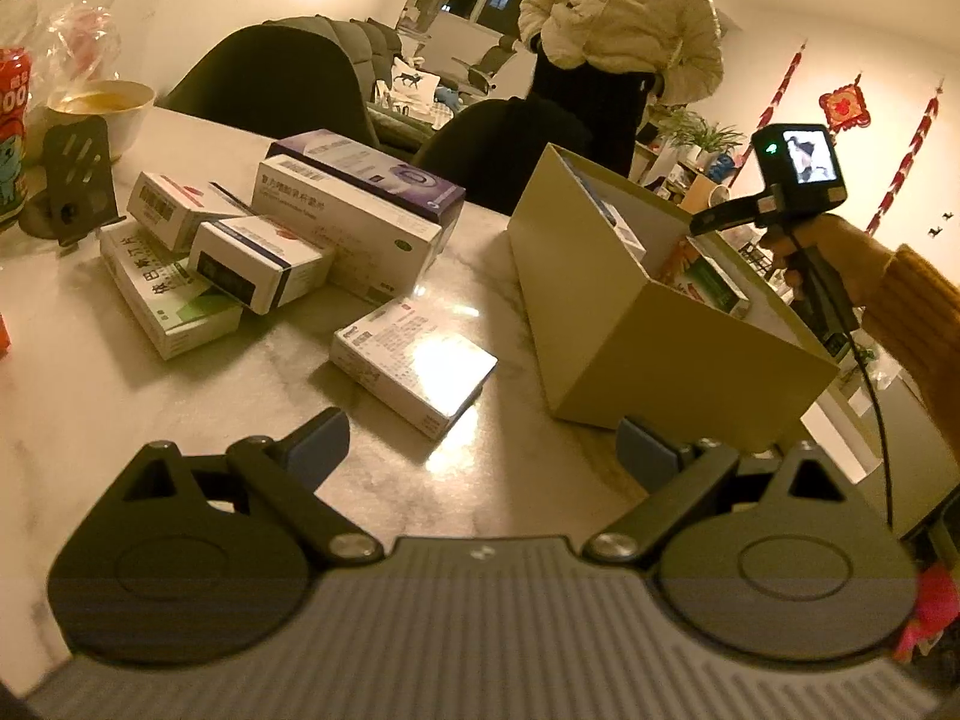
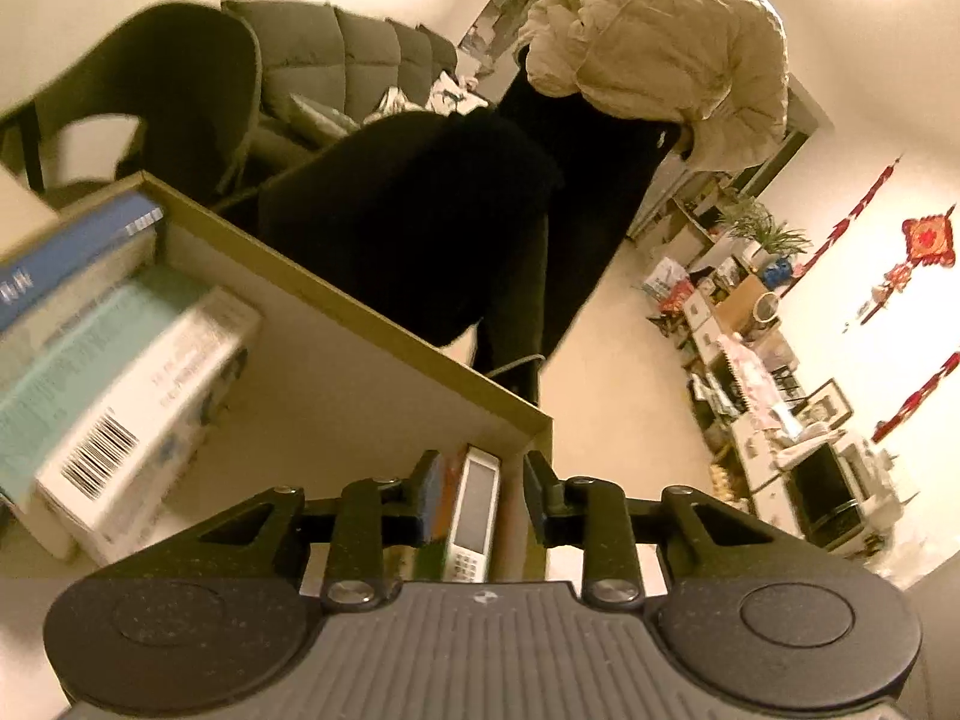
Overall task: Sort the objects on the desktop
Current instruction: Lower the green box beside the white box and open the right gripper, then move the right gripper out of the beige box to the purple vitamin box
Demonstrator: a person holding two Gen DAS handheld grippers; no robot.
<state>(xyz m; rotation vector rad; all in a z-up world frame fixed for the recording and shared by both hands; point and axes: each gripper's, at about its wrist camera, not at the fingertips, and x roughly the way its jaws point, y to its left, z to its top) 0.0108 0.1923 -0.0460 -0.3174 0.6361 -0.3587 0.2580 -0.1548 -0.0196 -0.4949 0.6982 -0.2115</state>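
An open tan carton [image 1: 660, 348] stands on the marble table [image 1: 180, 420], right of centre. A single white medicine box [image 1: 414, 360] lies just ahead of my left gripper [image 1: 483, 444], which is open and holds nothing. Farther left is a pile of several medicine boxes [image 1: 252, 240]. My right gripper [image 2: 483, 480] points down into the carton's near corner by its rim [image 2: 360, 300]. A narrow white and orange box [image 2: 474, 510] stands between its fingers, with a gap on the right side. Other boxes [image 2: 138, 408] lie stacked inside the carton. The right gripper's handle [image 1: 804, 198] shows above the carton.
A bowl [image 1: 102, 108], a red can [image 1: 12, 120] and a black stand [image 1: 81, 180] sit at the table's far left. Dark chairs [image 1: 270, 84] line the far edge. A person in a white jacket [image 1: 624, 12] stands behind the carton.
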